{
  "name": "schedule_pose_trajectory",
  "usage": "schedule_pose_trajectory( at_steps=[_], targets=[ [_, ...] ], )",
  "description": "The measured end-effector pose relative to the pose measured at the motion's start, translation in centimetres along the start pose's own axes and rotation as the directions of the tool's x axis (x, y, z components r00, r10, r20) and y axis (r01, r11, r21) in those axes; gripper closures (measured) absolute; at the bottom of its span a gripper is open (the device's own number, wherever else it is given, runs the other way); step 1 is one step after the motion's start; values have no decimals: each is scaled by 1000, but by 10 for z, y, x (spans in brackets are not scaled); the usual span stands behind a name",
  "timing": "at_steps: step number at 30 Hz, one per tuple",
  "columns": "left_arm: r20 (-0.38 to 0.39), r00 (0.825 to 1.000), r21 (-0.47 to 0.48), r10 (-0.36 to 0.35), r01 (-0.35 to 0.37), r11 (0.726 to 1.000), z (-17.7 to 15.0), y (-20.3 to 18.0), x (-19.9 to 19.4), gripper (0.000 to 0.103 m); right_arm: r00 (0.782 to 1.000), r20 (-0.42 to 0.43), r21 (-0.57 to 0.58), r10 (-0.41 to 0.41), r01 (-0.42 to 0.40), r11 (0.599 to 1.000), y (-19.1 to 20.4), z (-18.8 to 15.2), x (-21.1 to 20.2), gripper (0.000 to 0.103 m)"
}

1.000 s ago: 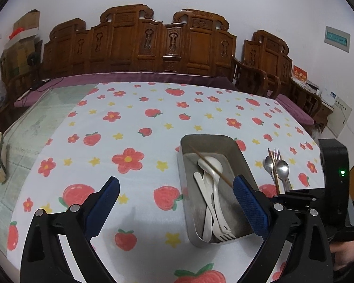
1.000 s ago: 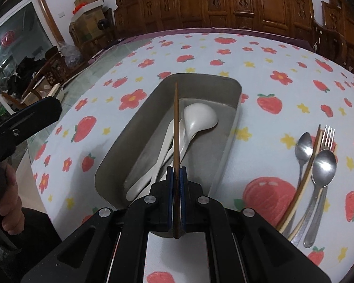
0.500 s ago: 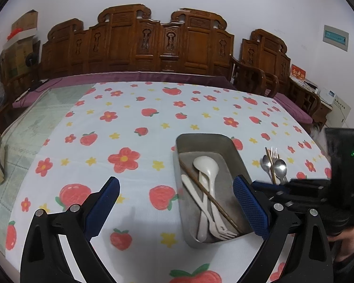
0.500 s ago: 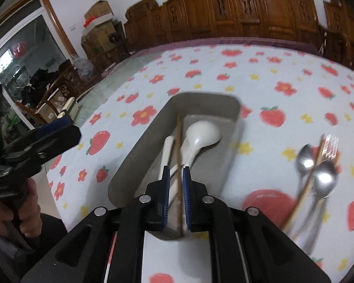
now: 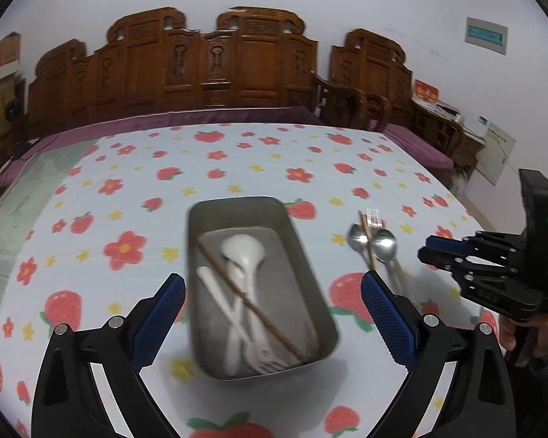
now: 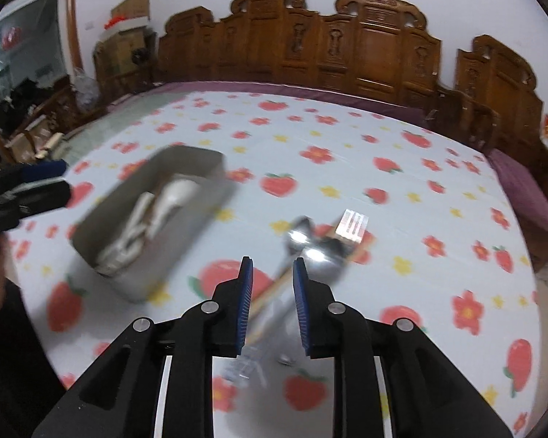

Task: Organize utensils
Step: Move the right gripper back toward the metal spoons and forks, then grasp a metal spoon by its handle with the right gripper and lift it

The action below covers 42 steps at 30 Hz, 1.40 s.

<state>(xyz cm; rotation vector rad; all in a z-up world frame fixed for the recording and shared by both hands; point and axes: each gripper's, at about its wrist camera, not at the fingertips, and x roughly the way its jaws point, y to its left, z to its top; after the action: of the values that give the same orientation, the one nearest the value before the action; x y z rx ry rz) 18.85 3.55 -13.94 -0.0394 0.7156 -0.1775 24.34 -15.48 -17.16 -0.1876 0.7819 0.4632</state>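
Seen from the left wrist camera: left gripper (image 5: 272, 301) spread wide and empty above the near end of a metal tray (image 5: 312, 273) on a strawberry-print tablecloth (image 5: 128, 189). Inside the tray, a white spoon (image 5: 242, 252), other white plastic cutlery too blurred to sort out, and one brown chopstick (image 5: 250, 304) lying diagonally across them. Just to the right of the tray on the cloth, two metal spoons (image 5: 378, 246), a fork (image 5: 374, 216) and a second chopstick (image 5: 366, 238), bunched together. From the right wrist camera: right gripper (image 6: 272, 284) partly open with nothing between its blue pads, poised over that bunch of metal cutlery (image 6: 316, 246), the picture motion-blurred. Behind the table, a row of carved wooden chairs (image 5: 215, 62) against a white wall
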Motion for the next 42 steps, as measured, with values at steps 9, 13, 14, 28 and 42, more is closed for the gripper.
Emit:
schedule_pose_trajectory(
  at_steps=[9, 13, 14, 28, 42],
  targets=[
    [-20, 999, 57, -30, 31, 998, -6, -36, 12, 10, 998, -53, 106, 28, -22, 994, -23, -25, 33, 77],
    [-31, 999, 48, -38, 39, 998, -9, -41, 17, 10, 995, -84, 106, 62, -53, 993, -15, -28, 47, 77],
    [-33, 999, 44, -40, 41, 998, -9, -41, 17, 10, 994, -91, 105, 64, -55, 993, -13, -28, 50, 77],
    [-31, 999, 54, -35, 37, 998, -11, -43, 16, 10, 986, -169, 99, 0, 17, 995, -9, -33, 60, 91],
    [-32, 999, 80, -30, 32, 996, -12, -51, 14, 10, 989, -150, 122, -11, 29, 992, -20, -39, 47, 96]
  ],
)
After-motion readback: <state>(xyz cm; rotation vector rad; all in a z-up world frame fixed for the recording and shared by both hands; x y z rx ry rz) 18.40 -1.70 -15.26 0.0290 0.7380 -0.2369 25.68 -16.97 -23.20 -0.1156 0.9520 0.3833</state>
